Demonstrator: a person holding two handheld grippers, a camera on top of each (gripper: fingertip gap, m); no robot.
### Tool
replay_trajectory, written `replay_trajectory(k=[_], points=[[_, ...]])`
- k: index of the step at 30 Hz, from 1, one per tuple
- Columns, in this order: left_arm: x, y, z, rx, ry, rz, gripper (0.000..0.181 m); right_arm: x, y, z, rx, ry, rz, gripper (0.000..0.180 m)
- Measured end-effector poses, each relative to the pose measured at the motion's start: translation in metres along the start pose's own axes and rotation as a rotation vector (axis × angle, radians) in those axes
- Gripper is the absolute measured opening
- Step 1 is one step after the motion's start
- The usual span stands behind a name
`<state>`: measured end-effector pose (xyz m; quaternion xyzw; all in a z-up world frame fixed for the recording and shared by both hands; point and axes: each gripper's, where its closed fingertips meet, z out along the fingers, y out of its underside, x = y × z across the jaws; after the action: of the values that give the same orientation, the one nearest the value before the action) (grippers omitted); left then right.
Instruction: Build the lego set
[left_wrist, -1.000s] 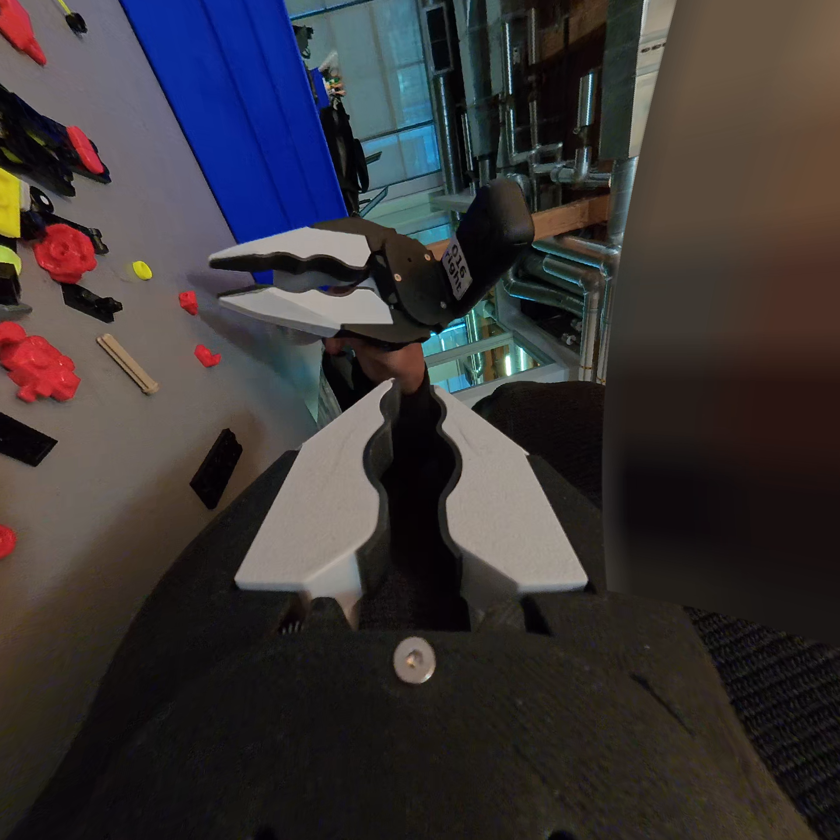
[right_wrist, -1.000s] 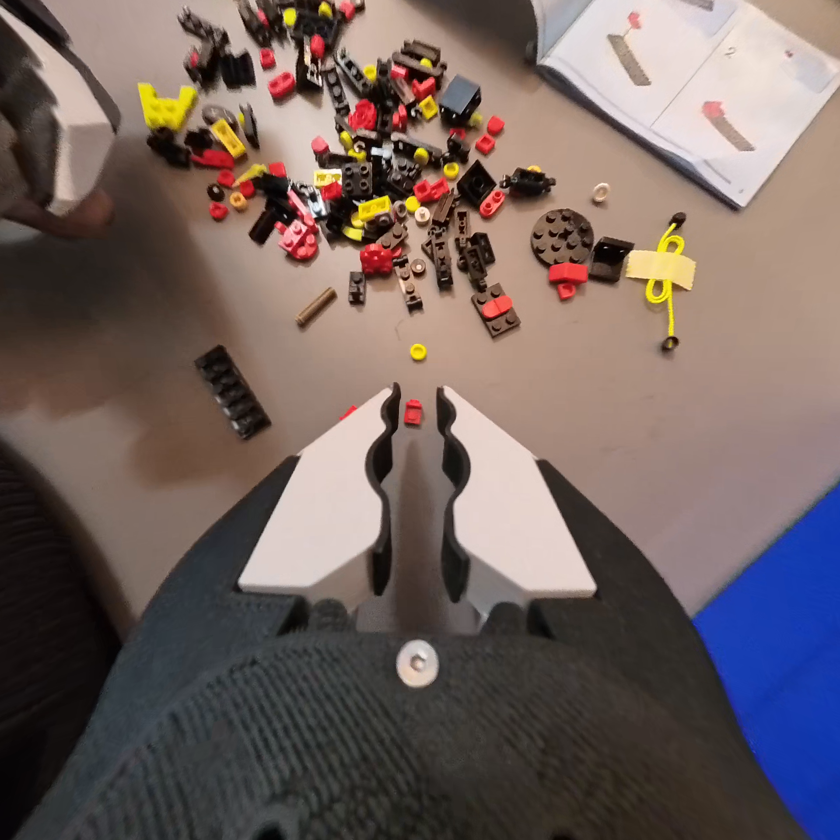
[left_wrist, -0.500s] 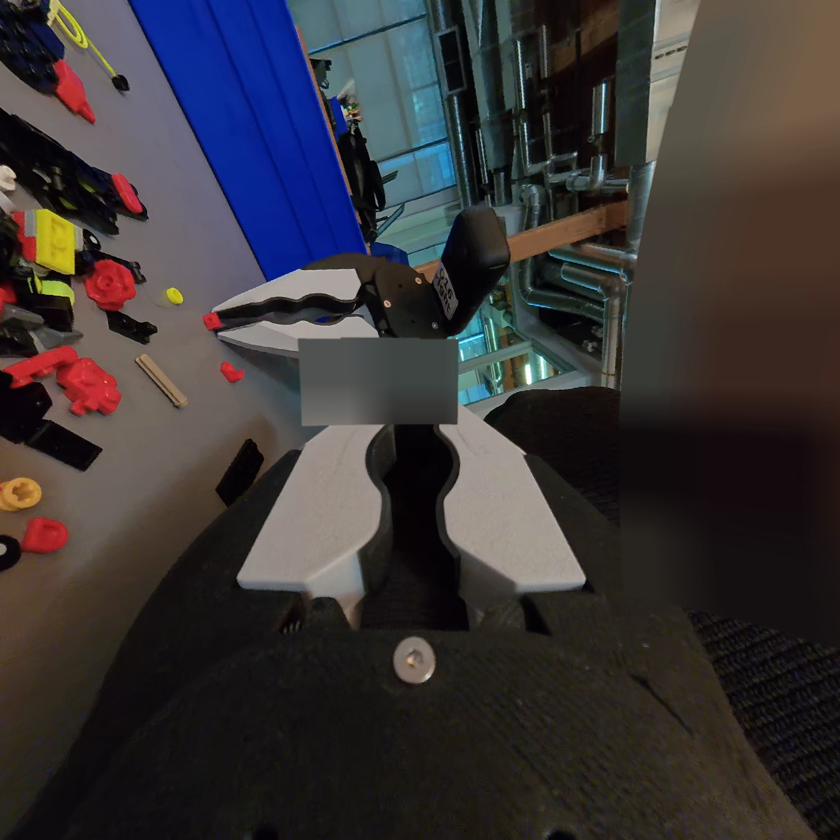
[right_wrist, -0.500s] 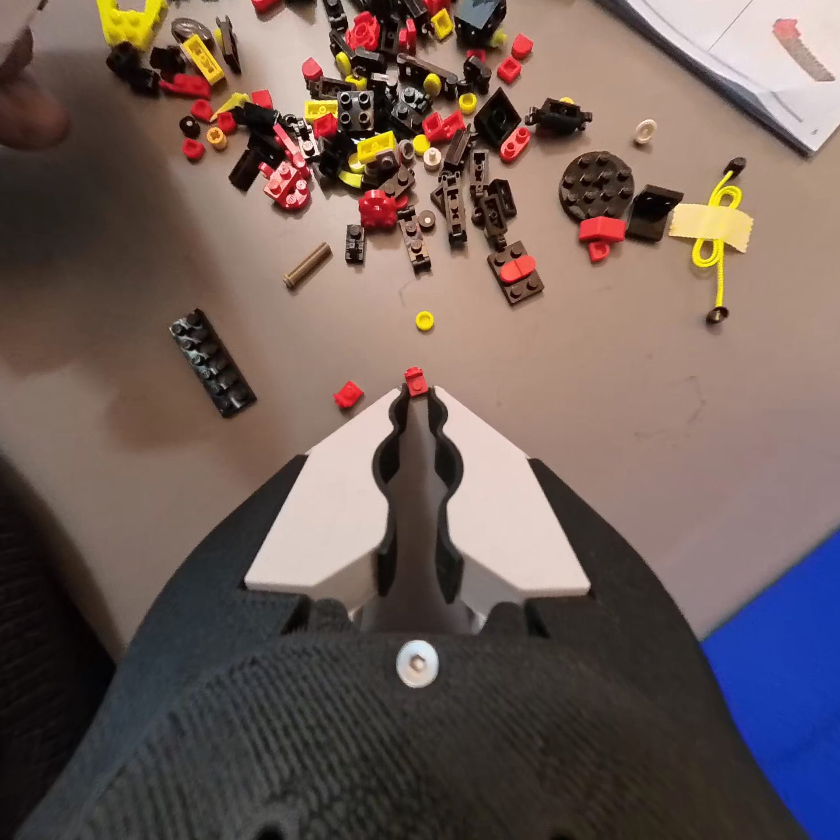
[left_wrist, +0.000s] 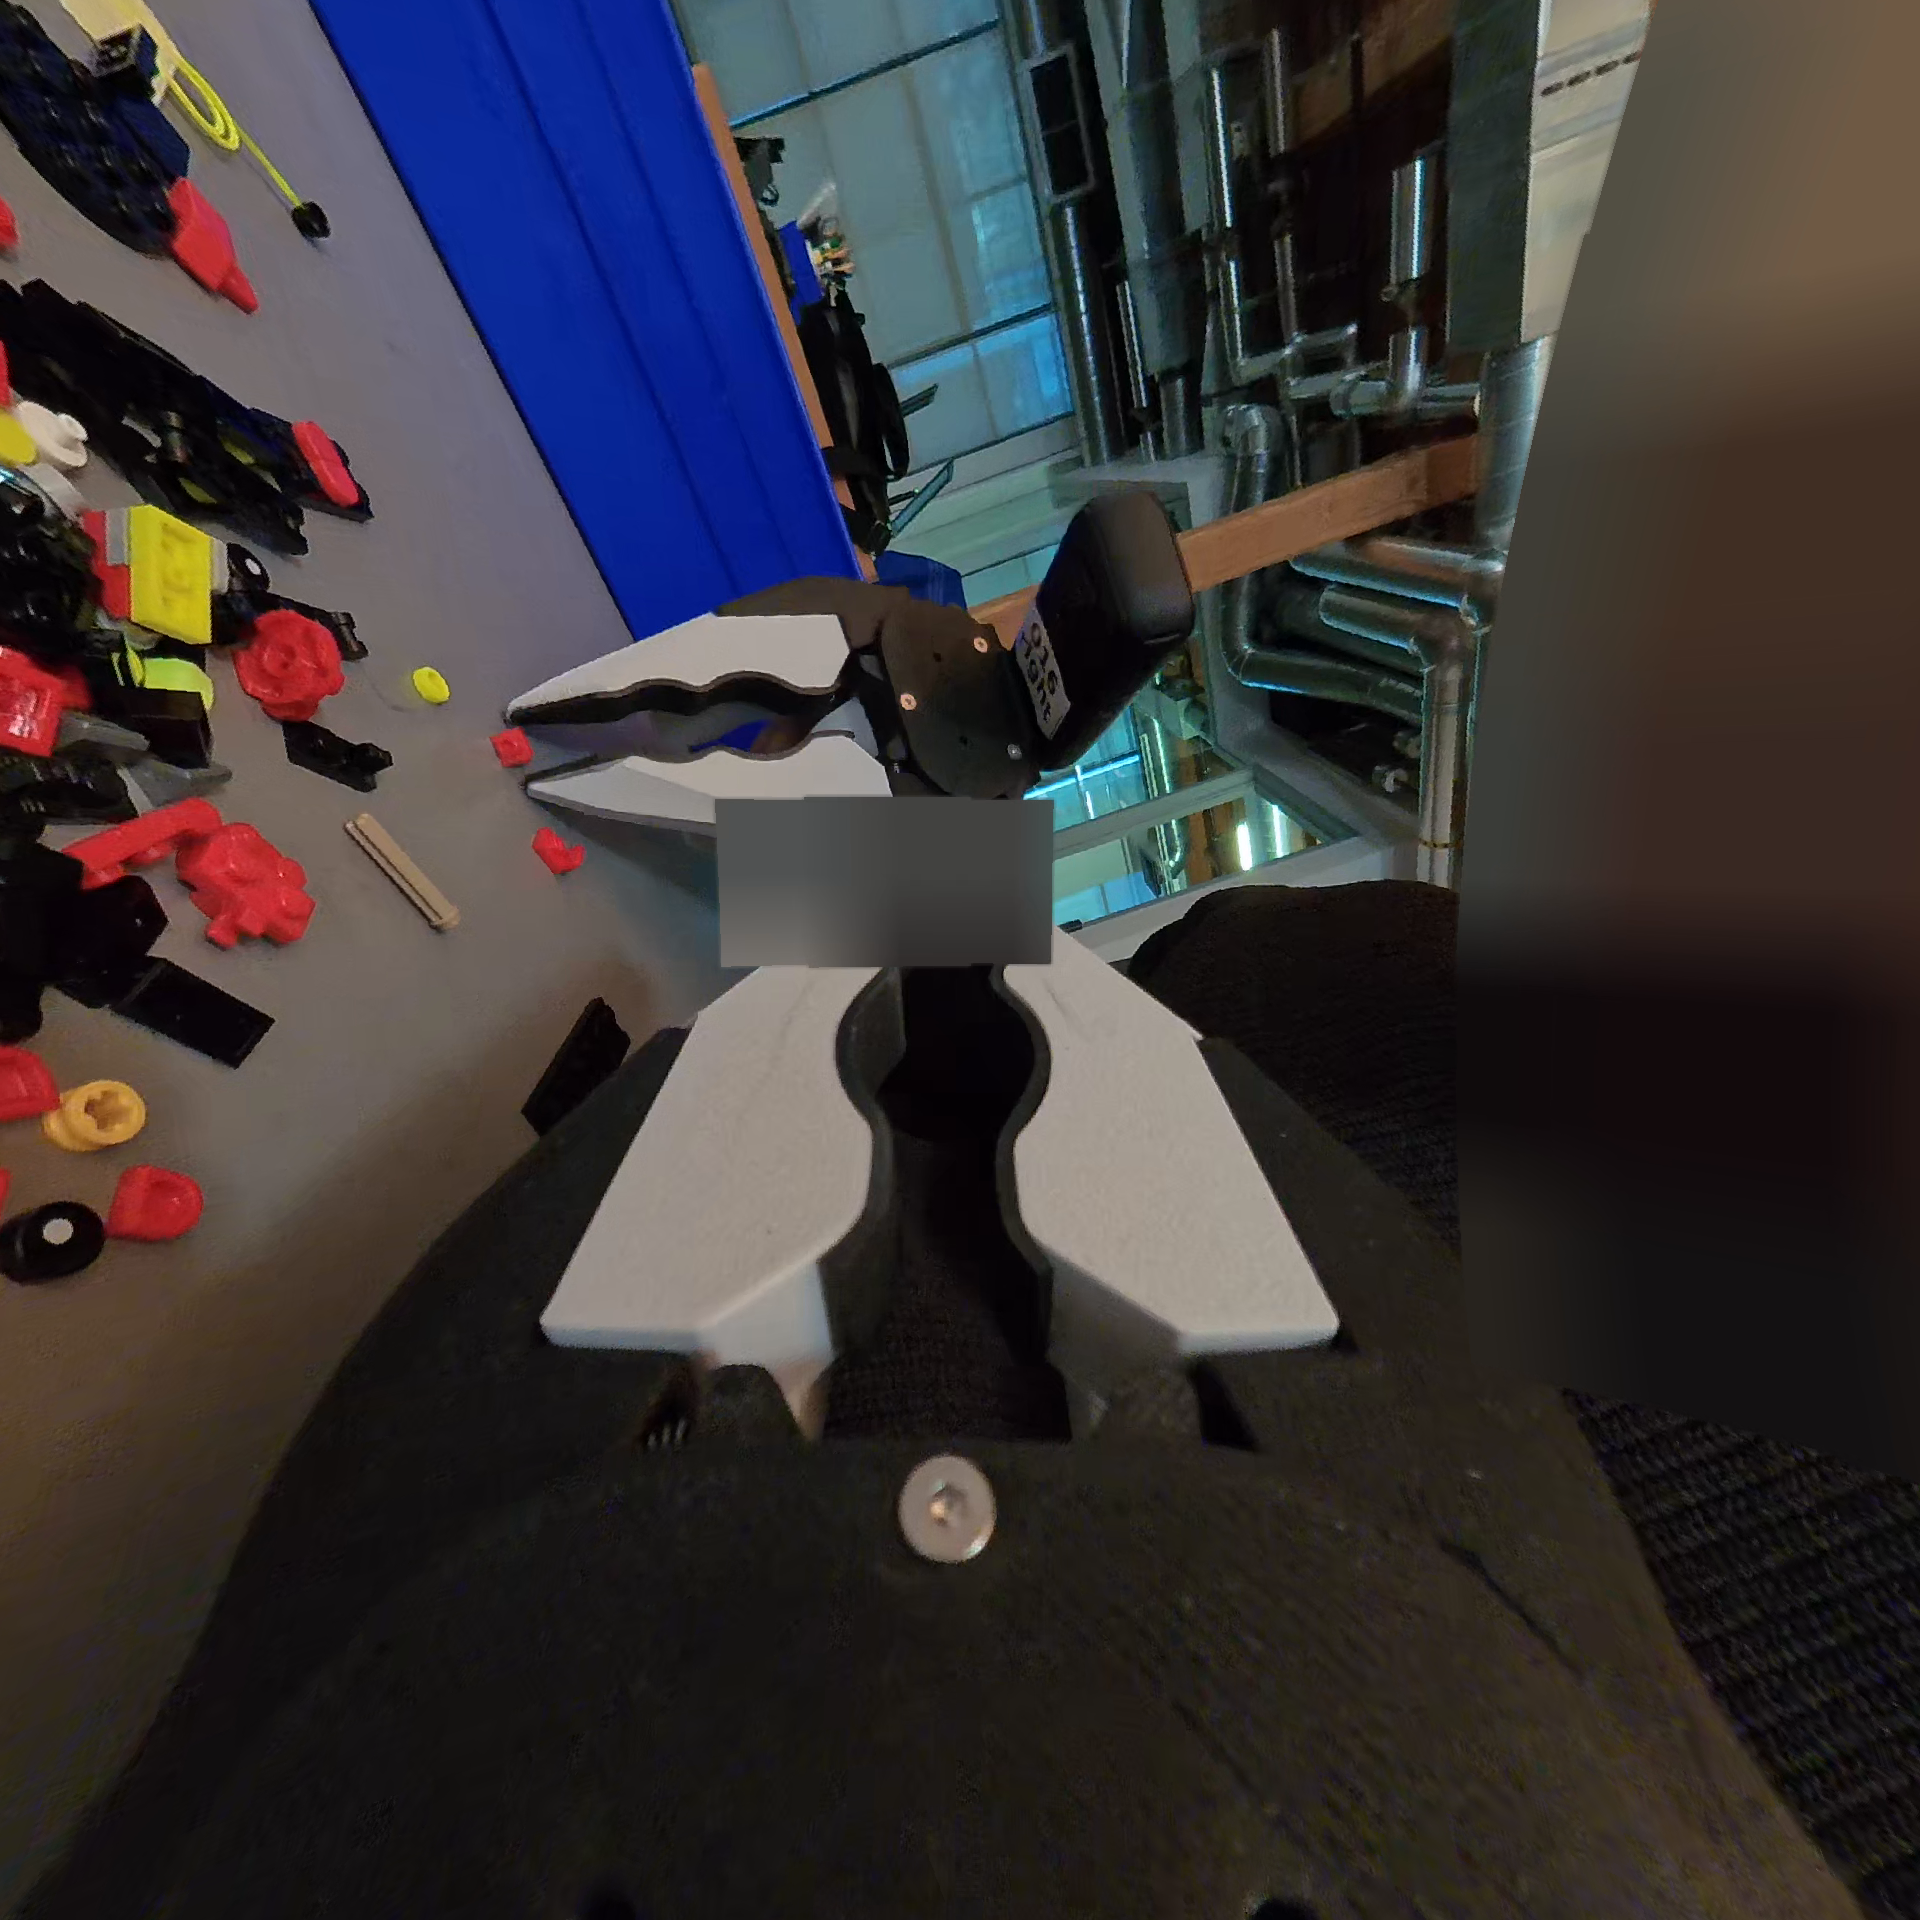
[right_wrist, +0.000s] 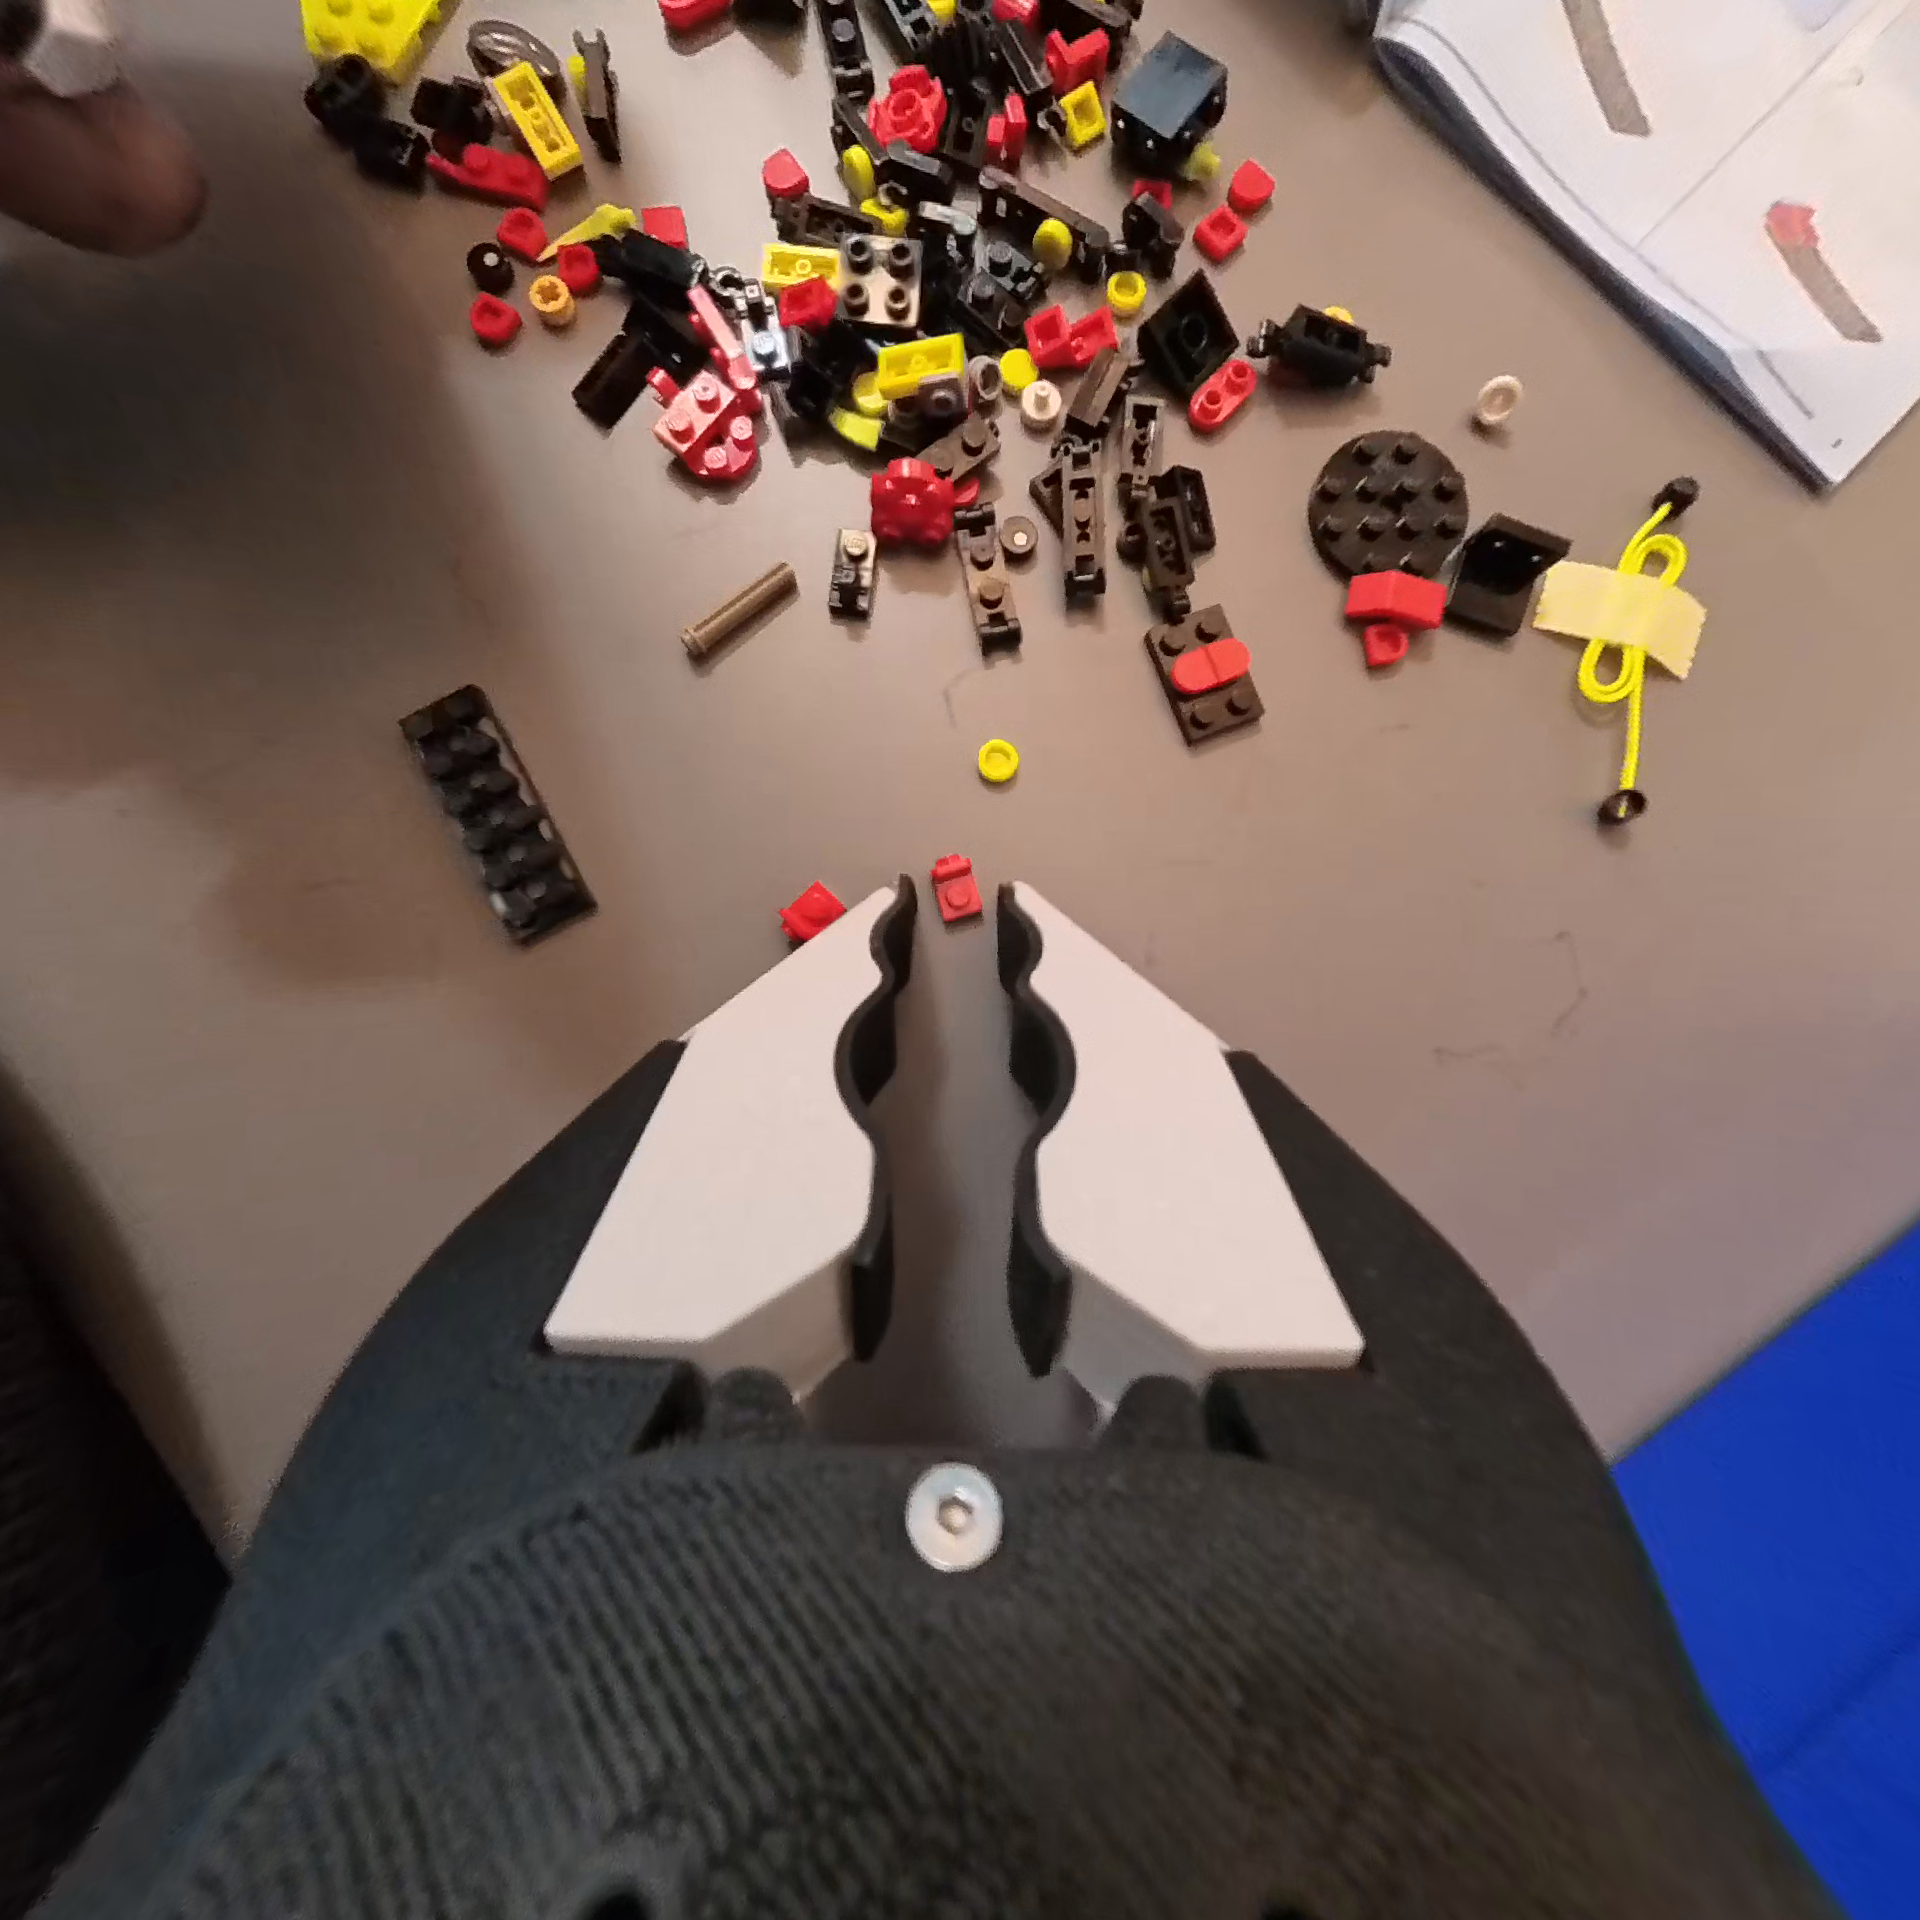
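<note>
Your right gripper has its jaws spread around the small red piece; centre it, then close gently. Left gripper: jaws spread, empty.

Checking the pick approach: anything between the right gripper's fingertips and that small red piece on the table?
Nothing visible. The small red piece lies in the gap at the tips of the open right gripper. A second red piece sits just outside the left fingertip, apart from it.
</note>
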<state>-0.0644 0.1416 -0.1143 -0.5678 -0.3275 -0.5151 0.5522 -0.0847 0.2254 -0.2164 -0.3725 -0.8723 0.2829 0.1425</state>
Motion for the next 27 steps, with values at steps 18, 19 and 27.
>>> replay_trajectory(k=[18, 19, 27], points=[[0.000, -0.004, -0.003, 0.018, -0.001, -0.007, 0.005, -0.016, -0.025, -0.011, 0.139, -0.071, -0.064, 0.006], [-0.002, -0.007, -0.005, 0.026, -0.018, 0.002, 0.005, -0.023, -0.032, -0.014, 0.169, -0.094, -0.070, 0.006], [-0.045, -0.003, -0.020, -0.073, -0.376, 0.224, 0.005, -0.082, -0.040, 0.000, 0.138, -0.218, -0.210, 0.006]])
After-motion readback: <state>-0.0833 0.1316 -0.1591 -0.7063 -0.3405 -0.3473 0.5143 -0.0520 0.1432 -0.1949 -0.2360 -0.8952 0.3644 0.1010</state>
